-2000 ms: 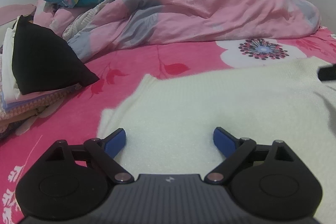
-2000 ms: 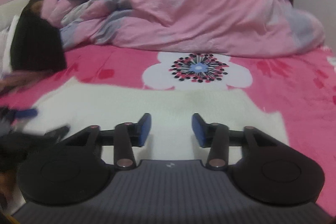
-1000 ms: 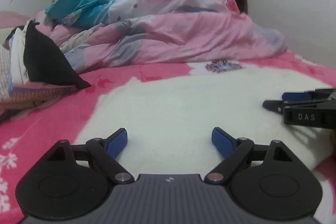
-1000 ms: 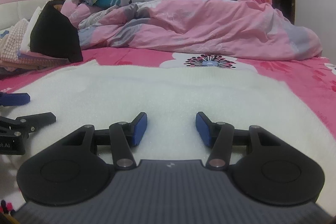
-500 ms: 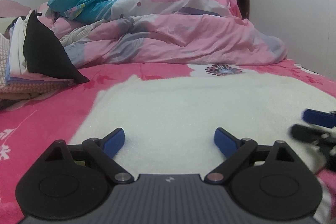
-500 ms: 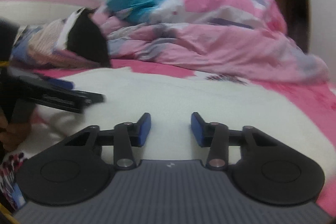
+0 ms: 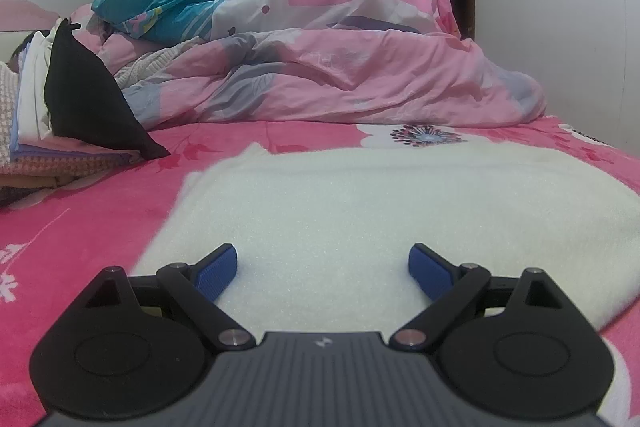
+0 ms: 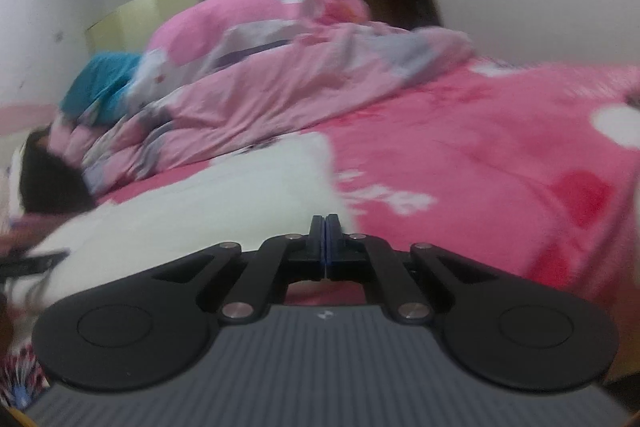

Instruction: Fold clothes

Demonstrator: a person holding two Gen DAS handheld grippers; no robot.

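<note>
Garment [image 7: 360,211], a white knit, lies flat on the bed [image 7: 100,219] for folding; left tool [image 7: 322,269] rests spread and empty above its near edge; right tool [image 8: 325,241] is fully closed at its corner, apparently pinching nothing, though blur obscures this.

Dim, even light; right wrist view motion-blurred.

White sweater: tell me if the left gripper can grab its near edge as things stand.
Probably yes. The left gripper sits open right over the white sweater, nothing lies between them, and the near hem looks within its jaws' reach.
</note>
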